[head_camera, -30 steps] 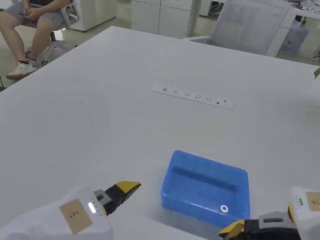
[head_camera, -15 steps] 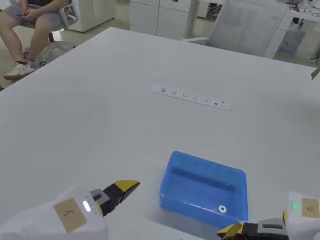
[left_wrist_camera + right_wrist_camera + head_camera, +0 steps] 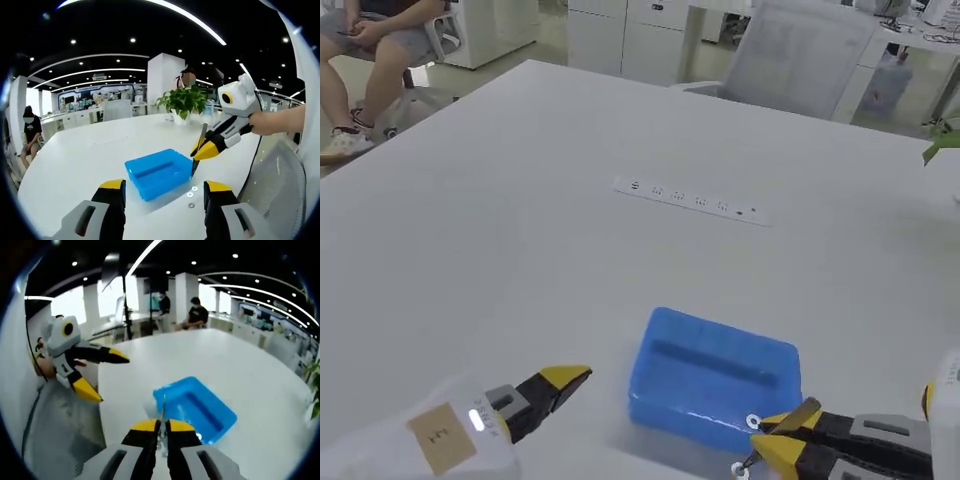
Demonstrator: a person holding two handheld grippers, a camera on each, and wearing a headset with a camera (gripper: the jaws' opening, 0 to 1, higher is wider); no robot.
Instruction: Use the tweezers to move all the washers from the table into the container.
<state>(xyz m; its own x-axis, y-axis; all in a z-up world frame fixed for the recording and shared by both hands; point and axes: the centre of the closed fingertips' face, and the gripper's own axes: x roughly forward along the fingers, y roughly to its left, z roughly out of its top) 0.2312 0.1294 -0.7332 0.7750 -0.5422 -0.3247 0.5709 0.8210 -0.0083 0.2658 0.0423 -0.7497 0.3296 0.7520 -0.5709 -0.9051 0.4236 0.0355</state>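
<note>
We log: right gripper [image 3: 163, 427] clenched on tweezers [image 3: 163, 414], tips at the near corner of the blue container [image 3: 715, 375]; washers [image 3: 194, 188] on the table [image 3: 520, 250] just beside it; left gripper [image 3: 165, 185] spread, empty.

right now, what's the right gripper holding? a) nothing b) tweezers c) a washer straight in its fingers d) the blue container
b: the right gripper has its fingers shut on thin metal tweezers, their tip down by the blue container.
</note>
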